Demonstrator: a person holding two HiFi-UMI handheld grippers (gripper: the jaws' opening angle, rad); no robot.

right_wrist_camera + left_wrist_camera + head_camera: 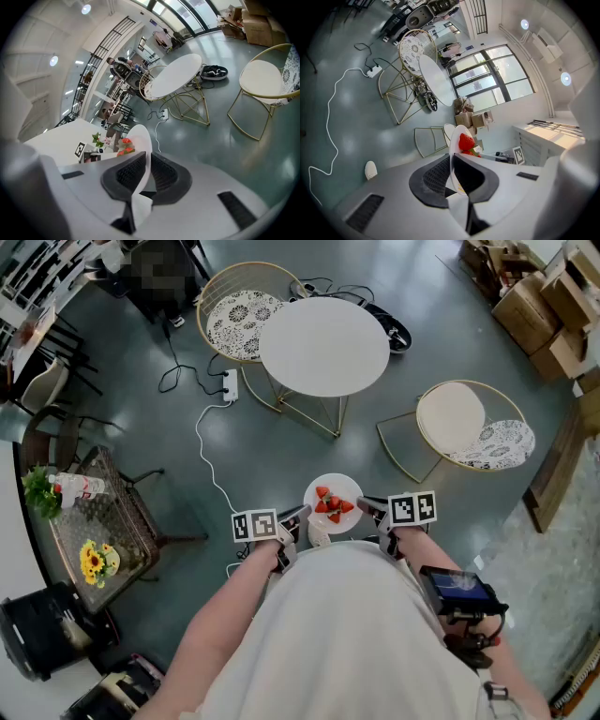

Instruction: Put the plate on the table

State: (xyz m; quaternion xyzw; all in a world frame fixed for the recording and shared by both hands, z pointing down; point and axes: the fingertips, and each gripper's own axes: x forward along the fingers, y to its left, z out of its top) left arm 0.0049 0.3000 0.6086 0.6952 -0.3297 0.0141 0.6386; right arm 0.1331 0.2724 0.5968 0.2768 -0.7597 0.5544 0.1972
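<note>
A white plate [334,505] with several red strawberries [333,504] is held in the air in front of me, above the floor. My left gripper [297,518] is shut on its left rim and my right gripper [369,507] is shut on its right rim. In the left gripper view the plate's edge [451,154] runs between the black pads, a strawberry [466,141] showing beyond. In the right gripper view the plate's rim [142,154] is clamped the same way. The round white table [323,345] stands ahead, its top bare, seen also as a table [176,74] in the right gripper view.
Two gold wire chairs flank the table, one [242,310] at its back left, one [469,423] to its right. A white cable and power strip [229,383] lie on the floor at left. A dark side table [92,526] with flowers stands far left. Cardboard boxes [548,306] are stacked at top right.
</note>
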